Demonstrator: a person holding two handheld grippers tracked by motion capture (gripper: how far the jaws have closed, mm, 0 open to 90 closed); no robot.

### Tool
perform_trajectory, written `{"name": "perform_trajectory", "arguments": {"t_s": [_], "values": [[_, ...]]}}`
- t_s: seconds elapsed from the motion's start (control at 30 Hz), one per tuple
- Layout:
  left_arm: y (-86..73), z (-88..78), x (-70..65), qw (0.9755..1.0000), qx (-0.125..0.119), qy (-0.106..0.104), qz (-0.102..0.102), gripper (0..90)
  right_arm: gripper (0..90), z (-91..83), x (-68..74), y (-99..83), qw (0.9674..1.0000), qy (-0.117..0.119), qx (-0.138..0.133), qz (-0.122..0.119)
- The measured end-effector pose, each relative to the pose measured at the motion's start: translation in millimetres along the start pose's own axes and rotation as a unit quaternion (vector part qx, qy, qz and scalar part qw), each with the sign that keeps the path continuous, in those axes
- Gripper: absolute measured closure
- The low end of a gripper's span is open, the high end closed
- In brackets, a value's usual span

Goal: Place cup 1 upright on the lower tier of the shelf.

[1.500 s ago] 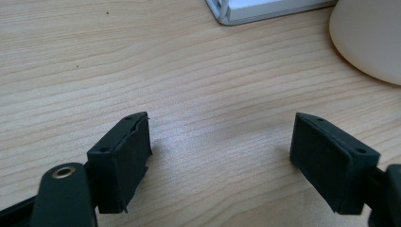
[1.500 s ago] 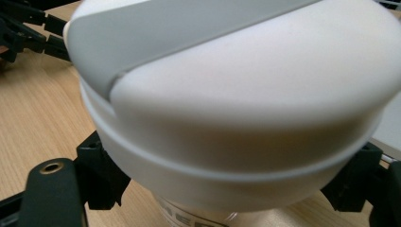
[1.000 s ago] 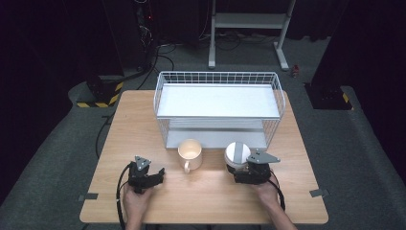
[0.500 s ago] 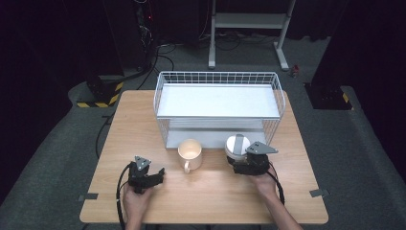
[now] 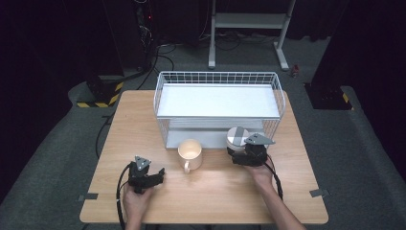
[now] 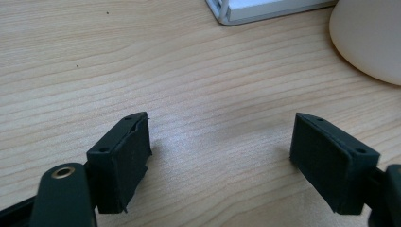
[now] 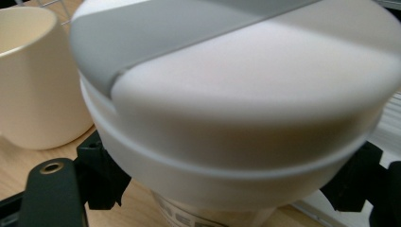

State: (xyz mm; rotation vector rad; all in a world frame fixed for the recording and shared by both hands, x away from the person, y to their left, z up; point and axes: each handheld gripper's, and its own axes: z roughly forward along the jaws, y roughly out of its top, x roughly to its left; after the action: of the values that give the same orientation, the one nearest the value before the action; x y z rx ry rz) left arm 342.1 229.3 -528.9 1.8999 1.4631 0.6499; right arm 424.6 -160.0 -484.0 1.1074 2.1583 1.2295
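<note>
Lidded white cup point(image 5: 236, 135) stands upright right of centre in the high view, just in front of the wire rack's point(image 5: 218, 76) lower shelf point(image 5: 210, 138), and the right gripper point(image 5: 248, 154) is the one on it. From the right gripper view the cup point(image 7: 236, 118) sits squarely between the two black jaws, its grey-banded lid looming large at the top of the frame, jaws flanking the narrower body below the lid. They look clamped on the cup, spread wide around it, though the contact itself is tucked under the lid's overhang, so that's a judgement. The cup's long axis is vertical, and the gripper comes at it level from the near side, from the bottom of the frame.

Left gripper point(image 5: 143, 173) rests low at lower left in the high view, well apart from everything; in its own view its jaws stand spread with bare table point(image 6: 198, 85) between them, nothing held. The right hand is plainly the nearer one.

Neighbours now: a cream mug point(image 5: 190, 152) sits just left of the cup, handle pointing toward the bottom of the frame, near but not touching. In the right gripper view that mug point(image 7: 38, 75) crowds the upper left. Directly behind the cup is the rack's front edge and the upper shelf point(image 5: 218, 100) above it. So if the cup is bound for the rack, I'd say the mug at the side and the wire front are what to clear.
</note>
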Motion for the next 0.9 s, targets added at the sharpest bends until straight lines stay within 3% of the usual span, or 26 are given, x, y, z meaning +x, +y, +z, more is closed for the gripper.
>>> {"name": "perform_trajectory", "arguments": {"t_s": [0.43,0.6,0.7,0.9], "values": [[0.0,0.0,0.1,1.0000,0.000,0.000,0.000,21.3,18.3,7.5,-9.9,5.2,0.9998,-0.015,-0.005,0.009],[0.0,0.0,0.1,1.0000,0.000,0.000,0.000,21.4,18.4,10.1,-8.9,5.5,0.9997,-0.022,-0.006,-0.001],[0.1,-0.2,0.2,1.0000,0.001,-0.001,0.000,21.4,18.4,11.3,-7.3,6.7,0.9994,-0.028,-0.002,-0.021],[0.0,0.0,0.0,1.0000,0.000,0.000,0.000,21.1,18.5,16.1,-12.6,5.4,0.9994,-0.031,-0.015,-0.007]]}}
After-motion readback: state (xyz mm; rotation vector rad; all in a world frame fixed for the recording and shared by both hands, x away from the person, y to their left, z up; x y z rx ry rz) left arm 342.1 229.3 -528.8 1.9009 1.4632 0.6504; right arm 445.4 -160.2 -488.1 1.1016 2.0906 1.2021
